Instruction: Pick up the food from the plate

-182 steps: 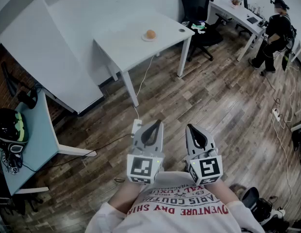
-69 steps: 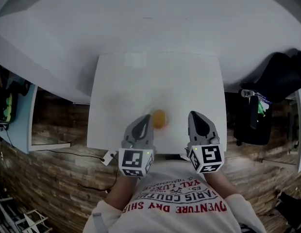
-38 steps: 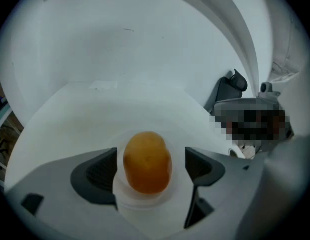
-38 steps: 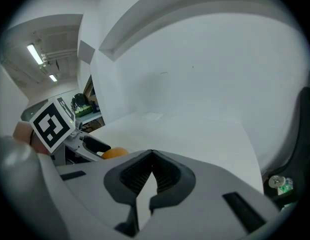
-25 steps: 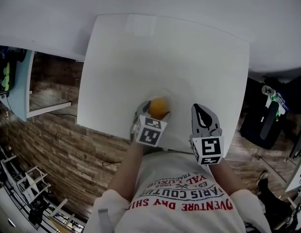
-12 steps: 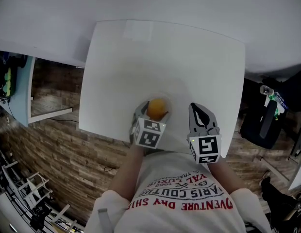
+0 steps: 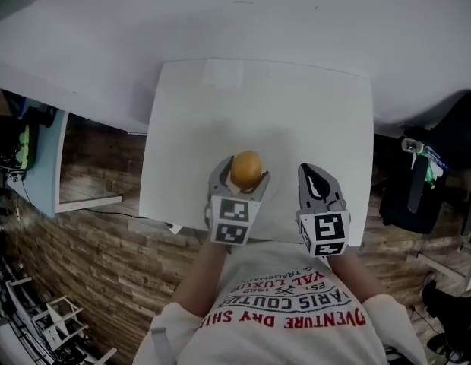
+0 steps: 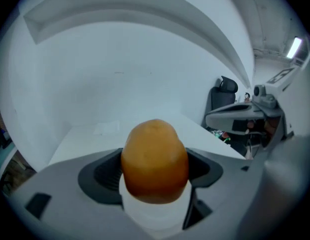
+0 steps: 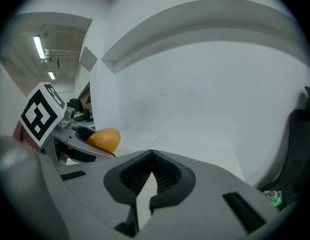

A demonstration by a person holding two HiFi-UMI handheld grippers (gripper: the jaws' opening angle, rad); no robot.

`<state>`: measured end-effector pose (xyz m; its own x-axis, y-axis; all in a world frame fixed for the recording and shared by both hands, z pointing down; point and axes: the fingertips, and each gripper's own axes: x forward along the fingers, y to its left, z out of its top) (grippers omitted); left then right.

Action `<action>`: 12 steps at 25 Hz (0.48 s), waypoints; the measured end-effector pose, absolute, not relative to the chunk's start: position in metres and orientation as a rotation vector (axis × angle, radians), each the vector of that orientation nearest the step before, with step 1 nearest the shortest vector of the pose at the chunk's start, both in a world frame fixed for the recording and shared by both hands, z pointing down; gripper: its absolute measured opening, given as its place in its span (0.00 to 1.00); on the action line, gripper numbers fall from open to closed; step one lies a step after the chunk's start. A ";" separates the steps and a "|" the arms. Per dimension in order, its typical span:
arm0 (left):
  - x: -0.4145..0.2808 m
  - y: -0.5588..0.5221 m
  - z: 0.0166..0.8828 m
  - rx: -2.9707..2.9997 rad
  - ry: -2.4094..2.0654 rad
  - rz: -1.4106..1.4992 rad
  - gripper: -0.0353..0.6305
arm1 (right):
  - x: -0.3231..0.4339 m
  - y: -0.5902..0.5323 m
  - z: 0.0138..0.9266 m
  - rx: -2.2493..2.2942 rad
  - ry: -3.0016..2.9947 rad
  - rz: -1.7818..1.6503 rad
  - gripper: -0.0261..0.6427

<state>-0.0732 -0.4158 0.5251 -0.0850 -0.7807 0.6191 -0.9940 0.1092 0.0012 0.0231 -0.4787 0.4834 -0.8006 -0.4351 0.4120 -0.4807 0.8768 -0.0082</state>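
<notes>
With the left gripper (image 7: 241, 179) clamped on the round orange food (image 7: 246, 169) over the tabletop's (image 7: 311, 112) near edge and the right gripper (image 7: 313, 178) pinched together, empty, I'd lift straight, squeezing gently.

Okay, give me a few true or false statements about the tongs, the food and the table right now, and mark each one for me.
1. The left tongs are closed on the orange food. True.
2. The right tongs hold a second piece of food. False: their jaws are together with nothing between them.
3. The food lies flat on the table, with neither pair of tongs touching it. False: it sits between the jaws of the left tongs.
4. The table under the tongs is white. True.
</notes>
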 end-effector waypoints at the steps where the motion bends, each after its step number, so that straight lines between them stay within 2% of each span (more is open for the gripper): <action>1: -0.076 -0.416 0.514 1.745 -1.942 0.578 0.61 | 0.023 -0.478 0.477 0.697 -2.651 0.146 0.05; 12: -0.090 -0.405 0.392 1.993 -2.146 0.280 0.61 | 0.025 -0.460 0.405 0.912 -2.758 0.077 0.05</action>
